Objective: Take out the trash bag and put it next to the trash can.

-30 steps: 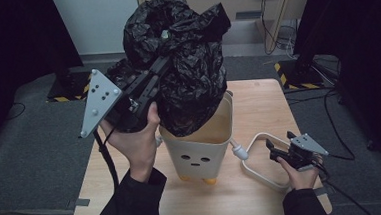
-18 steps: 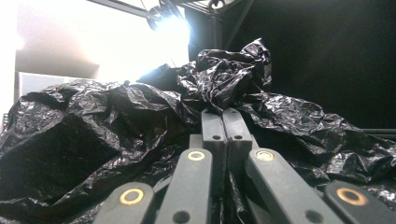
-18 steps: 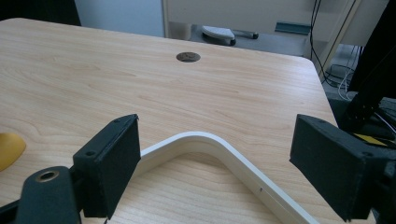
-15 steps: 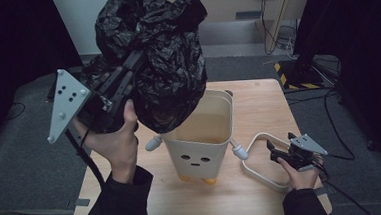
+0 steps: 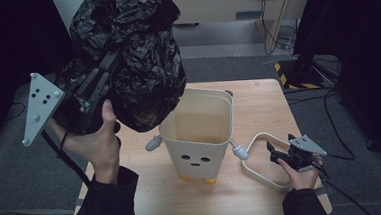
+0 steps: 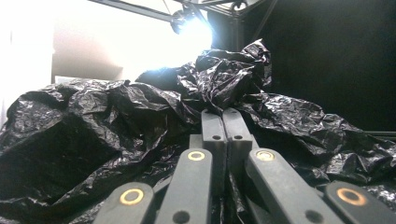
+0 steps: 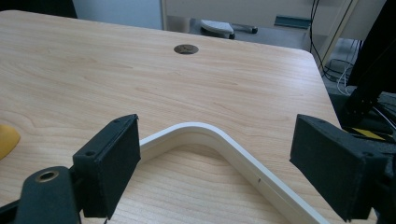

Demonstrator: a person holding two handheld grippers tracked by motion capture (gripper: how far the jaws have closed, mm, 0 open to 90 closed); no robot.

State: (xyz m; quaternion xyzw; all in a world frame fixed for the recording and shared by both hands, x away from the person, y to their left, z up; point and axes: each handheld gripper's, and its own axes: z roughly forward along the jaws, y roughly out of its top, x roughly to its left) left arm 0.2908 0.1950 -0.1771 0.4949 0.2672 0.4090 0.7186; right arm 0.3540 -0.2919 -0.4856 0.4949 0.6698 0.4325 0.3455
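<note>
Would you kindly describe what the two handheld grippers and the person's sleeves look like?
Both grippers are black. The left gripper has flat jaws on linkage bars with brass-coloured pivots and a grey three-cornered plate dotted with holes. The right gripper has blocky black pads and a smaller grey plate. Black cables trail from each. The sleeves are dark.

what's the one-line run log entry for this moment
left gripper: jaws shut on black bag, lifted clear of bin | right gripper: jaws open around white loop handle | bin upright on table
</note>
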